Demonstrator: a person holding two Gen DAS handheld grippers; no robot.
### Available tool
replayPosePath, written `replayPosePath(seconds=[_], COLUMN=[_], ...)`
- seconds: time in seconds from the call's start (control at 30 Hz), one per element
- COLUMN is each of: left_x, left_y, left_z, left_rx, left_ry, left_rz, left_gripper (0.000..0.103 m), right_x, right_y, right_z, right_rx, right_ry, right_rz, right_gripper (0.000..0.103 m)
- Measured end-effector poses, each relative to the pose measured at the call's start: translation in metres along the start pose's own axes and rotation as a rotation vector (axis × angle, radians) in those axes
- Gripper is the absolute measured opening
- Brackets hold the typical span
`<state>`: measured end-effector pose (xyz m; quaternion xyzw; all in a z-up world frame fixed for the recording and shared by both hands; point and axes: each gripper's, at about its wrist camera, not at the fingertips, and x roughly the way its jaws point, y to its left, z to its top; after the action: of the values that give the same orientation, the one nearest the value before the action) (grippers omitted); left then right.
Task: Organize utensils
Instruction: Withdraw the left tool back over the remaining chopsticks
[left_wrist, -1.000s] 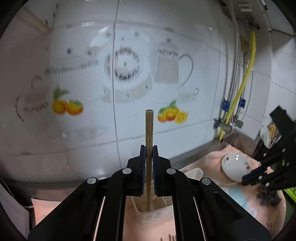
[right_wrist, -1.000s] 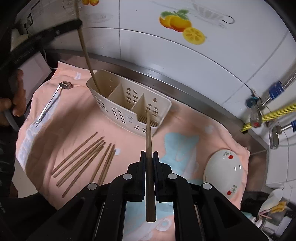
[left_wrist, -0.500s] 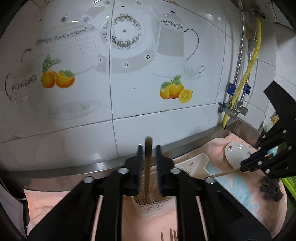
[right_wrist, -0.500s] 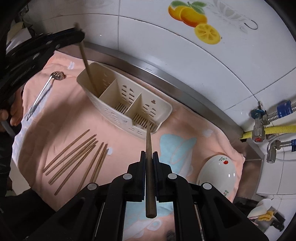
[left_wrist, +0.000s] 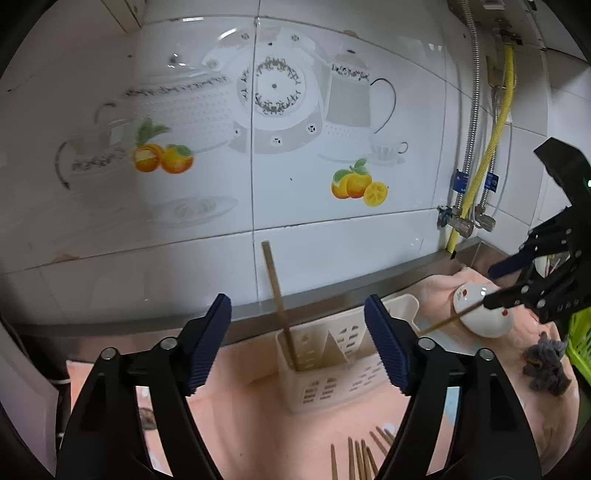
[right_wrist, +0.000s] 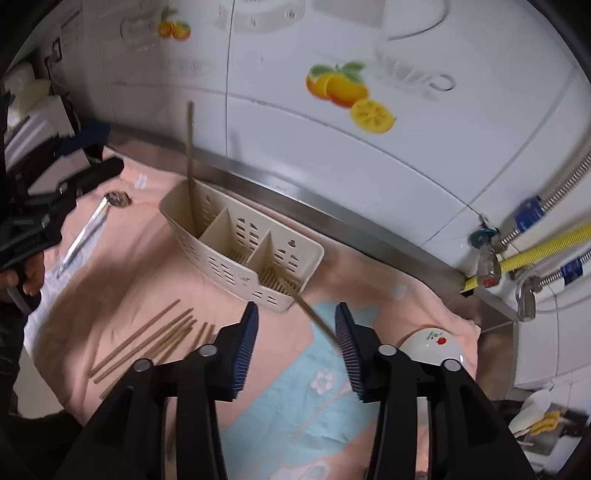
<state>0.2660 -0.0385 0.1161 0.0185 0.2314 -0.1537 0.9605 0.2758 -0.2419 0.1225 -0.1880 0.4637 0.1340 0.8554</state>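
Chopsticks are the objects being sorted into the cream caddy (right_wrist: 240, 254). In the right wrist view, at the lower centre of the frame, the right gripper (right_wrist: 295, 347) has just been opening: its blue pads stand apart, and a slanted chopstick (right_wrist: 310, 314) lies between them, its far tip over the caddy's nearest compartment; it leans toward the right-hand pad, but whether it touches is unclear. To the lower left, the loose chopsticks (right_wrist: 147, 339) lie in a fan on the pink cloth (right_wrist: 147, 280). Beyond the caddy, at the left edge, the left gripper (right_wrist: 96, 162) appears with a person's fingers behind it, near a metal spoon (right_wrist: 92, 229). In the left wrist view, the left gripper (left_wrist: 297, 345) has also just been opening; its jaws are wide and empty, and the upright chopstick (left_wrist: 279, 306) stands free in the caddy's end compartment, leaning toward the tiled wall (left_wrist: 332, 236). The white bowl (left_wrist: 480, 310) sits inverted at right.

To finish this step well, each gripper should probably back straight out along its fingers, so that no pad brushes a released stick. The slanted chopstick risks tipping out over the rim.

The lower ends of the standing sticks are hidden by the caddy walls; the loose sticks are cut off at the bottom edge of the left view.
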Motion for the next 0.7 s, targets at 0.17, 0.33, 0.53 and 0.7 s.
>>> replayPosePath(seconds=[0.17,0.33,0.53,0.7], left_x=[-0.028,-0.052,-0.07,-0.077], left_y=[0.001,0.0,-0.005,-0.008], left_z=[-0.022,-0.051,-0.091,-0.124], left_rx=[-0.006,-0.002,0.008,0.002], left_ry=[-0.013,-0.006,0.035,0.082], left_rz=[0.023,0.049,0.072,0.073], left_gripper=[0.087,0.091,0.092,0.092], right_x=[-0.02,-0.023,-0.009,0.001], right_y=[0.011,0.024,0.047,0.063], right_z=[-0.029,-0.065,-0.115,-0.153], right_rx=[0.023,0.063,0.116,0.17], right_ry=[-0.092,-0.149,-0.188,-0.219], right_rz=[0.003,0.037,0.049,0.083], right_gripper=[0.053,0.055,0.056,0.056])
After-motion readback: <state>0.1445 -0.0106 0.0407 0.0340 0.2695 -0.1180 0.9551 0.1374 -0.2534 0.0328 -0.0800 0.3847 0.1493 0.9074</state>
